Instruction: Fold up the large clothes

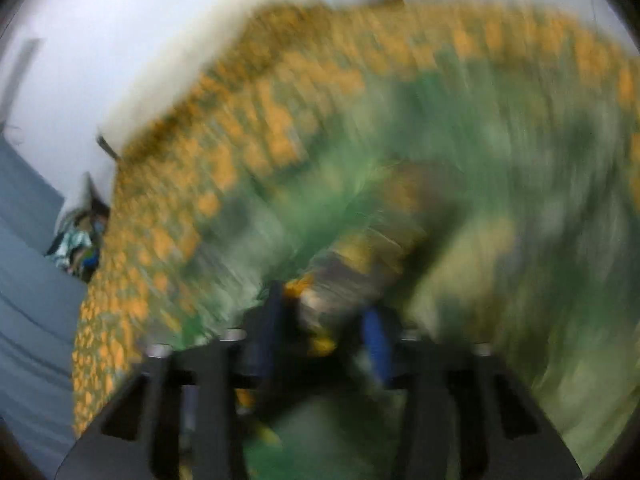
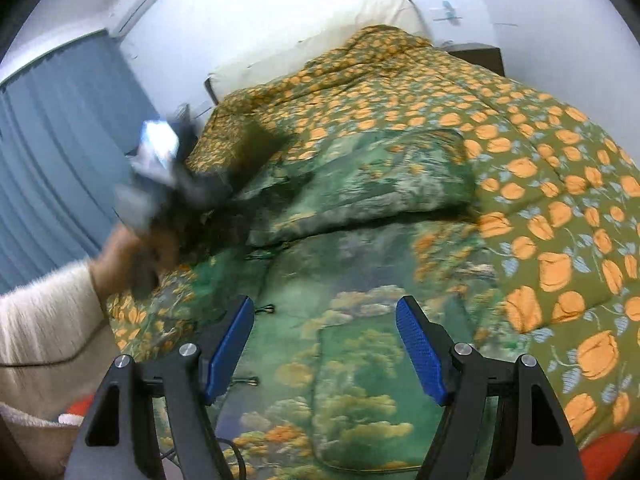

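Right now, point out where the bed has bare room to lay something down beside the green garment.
Free: the orange-flowered quilt to the right of the green garment, out to the bed's edge, and the stretch behind it toward the pillow. Crowded: the left side, where the person's hand and the left gripper work at the garment's folded part. The right gripper hovers open over the near part.

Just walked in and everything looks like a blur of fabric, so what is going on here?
A person in a cream sleeve is folding a green landscape-print garment spread on a bed with an orange-flowered quilt. One part is already turned over on itself near the far end. The right gripper hovers open above the cloth, holding nothing. The left gripper is at the garment's left edge, with fabric between its fingers; the view is too blurred to say whether it grips.
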Demonstrator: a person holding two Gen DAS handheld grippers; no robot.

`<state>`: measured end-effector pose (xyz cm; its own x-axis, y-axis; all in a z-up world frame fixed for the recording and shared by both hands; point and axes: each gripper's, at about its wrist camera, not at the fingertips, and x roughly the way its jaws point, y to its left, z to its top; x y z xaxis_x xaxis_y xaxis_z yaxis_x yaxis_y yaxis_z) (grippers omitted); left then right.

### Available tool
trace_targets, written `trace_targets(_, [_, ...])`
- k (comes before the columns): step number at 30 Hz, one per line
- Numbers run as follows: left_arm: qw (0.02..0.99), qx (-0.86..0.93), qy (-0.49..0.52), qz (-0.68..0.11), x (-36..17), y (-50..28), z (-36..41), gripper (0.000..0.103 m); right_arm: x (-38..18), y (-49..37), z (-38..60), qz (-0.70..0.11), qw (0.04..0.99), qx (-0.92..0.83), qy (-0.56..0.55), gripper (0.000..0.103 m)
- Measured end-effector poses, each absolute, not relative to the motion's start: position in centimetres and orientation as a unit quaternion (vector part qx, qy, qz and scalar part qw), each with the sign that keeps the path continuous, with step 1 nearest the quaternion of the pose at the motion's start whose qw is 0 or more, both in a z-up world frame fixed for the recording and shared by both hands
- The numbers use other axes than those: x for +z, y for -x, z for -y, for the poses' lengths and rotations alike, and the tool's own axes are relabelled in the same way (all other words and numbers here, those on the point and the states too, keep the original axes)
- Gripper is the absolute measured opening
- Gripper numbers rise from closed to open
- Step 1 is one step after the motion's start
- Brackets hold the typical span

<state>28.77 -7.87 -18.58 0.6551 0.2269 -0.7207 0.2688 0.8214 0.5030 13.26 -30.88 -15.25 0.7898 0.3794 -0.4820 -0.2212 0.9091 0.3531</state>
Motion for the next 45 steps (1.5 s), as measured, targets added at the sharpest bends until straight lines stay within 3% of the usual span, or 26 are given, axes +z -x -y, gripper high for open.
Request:
trace_targets(1, [0.858, -0.009, -0.298, -0.418, -19.1, -28.4, 7.8, 0.060, -15.1, -13.7, 31.0, -0.286, 0.934, 0.162, -0.141, 0.073])
trace_targets(2, [0.861, -0.007, -0.294, -0.414, -19.1, -27.4, 7.4, 0.076, -14.6, -14.6, 31.1, -0.292, 0.931, 0.168, -0.137, 0.073])
trace_targets(4, [0.872, -0.009, -0.280, -0.402, -17.8, -25.4, 6.2, 0.096, -13.8, -16.3, 30.8, -0.301, 0.927, 0.181, -0.134, 0.073])
trace_targets(5, [0.881, -0.015, -0.267, -0.390, -16.7, -24.1, 5.1, 0.100, -13.1, -18.0, 30.3, -0.308, 0.920, 0.199, -0.136, 0.074])
trace_targets(10, [0.901, -0.022, -0.202, -0.383, -13.3, -21.3, -0.2, 0.100, -12.1, -27.4, 26.6, -0.361, 0.874, 0.266, -0.185, 0.077])
trace_targets(17, [0.917, 0.109, -0.055, -0.381, -11.2, -25.0, -11.9, 0.099, -17.3, -40.9, 19.3, -0.476, 0.811, 0.248, -0.233, 0.075])
trace_targets(18, [0.914, 0.120, -0.047, -0.386, -11.6, -26.1, -12.8, 0.096, -17.9, -41.5, 18.8, -0.485, 0.805, 0.247, -0.237, 0.059])
trace_targets(20, [0.900, 0.150, -0.035, -0.408, -12.8, -27.5, -14.6, 0.068, -17.7, -41.7, 18.0, -0.485, 0.811, 0.239, -0.224, 0.016])
trace_targets(22, [0.883, 0.161, -0.017, -0.441, -14.4, -28.4, -16.0, 0.053, -14.7, -40.3, 17.8, -0.439, 0.843, 0.249, -0.185, 0.016])
trace_targets(25, [0.864, 0.159, -0.031, -0.476, -17.2, -29.4, -15.9, 0.052, -10.6, -36.7, 17.8, -0.374, 0.884, 0.257, -0.114, 0.015])
trace_targets(30, [0.852, 0.164, -0.107, -0.486, -19.7, -29.6, -13.5, 0.052, -16.6, -39.9, 17.3, -0.467, 0.862, 0.181, -0.076, 0.016])
trace_targets(33, [0.848, 0.175, -0.131, -0.482, -19.1, -29.3, -13.4, 0.063, -18.9, -41.0, 16.9, -0.473, 0.861, 0.171, -0.071, 0.019])
trace_targets(35, [0.851, 0.182, -0.123, -0.476, -18.0, -28.6, -14.0, 0.083, -18.3, -40.5, 17.1, -0.459, 0.866, 0.180, -0.080, 0.024])
trace_targets(36, [0.855, 0.181, -0.113, -0.474, -17.3, -28.2, -14.7, 0.086, -17.9, -40.1, 17.5, -0.456, 0.866, 0.186, -0.090, 0.030])
trace_targets(39, [0.865, 0.167, -0.074, -0.467, -15.2, -26.0, -16.3, 0.089, -16.0, -38.6, 19.1, -0.434, 0.877, 0.188, -0.087, 0.048])
trace_targets(45, [0.878, 0.103, -0.053, -0.464, -13.0, -18.5, -14.6, 0.096, -14.2, -32.0, 21.6, -0.427, 0.884, 0.190, 0.008, 0.060])
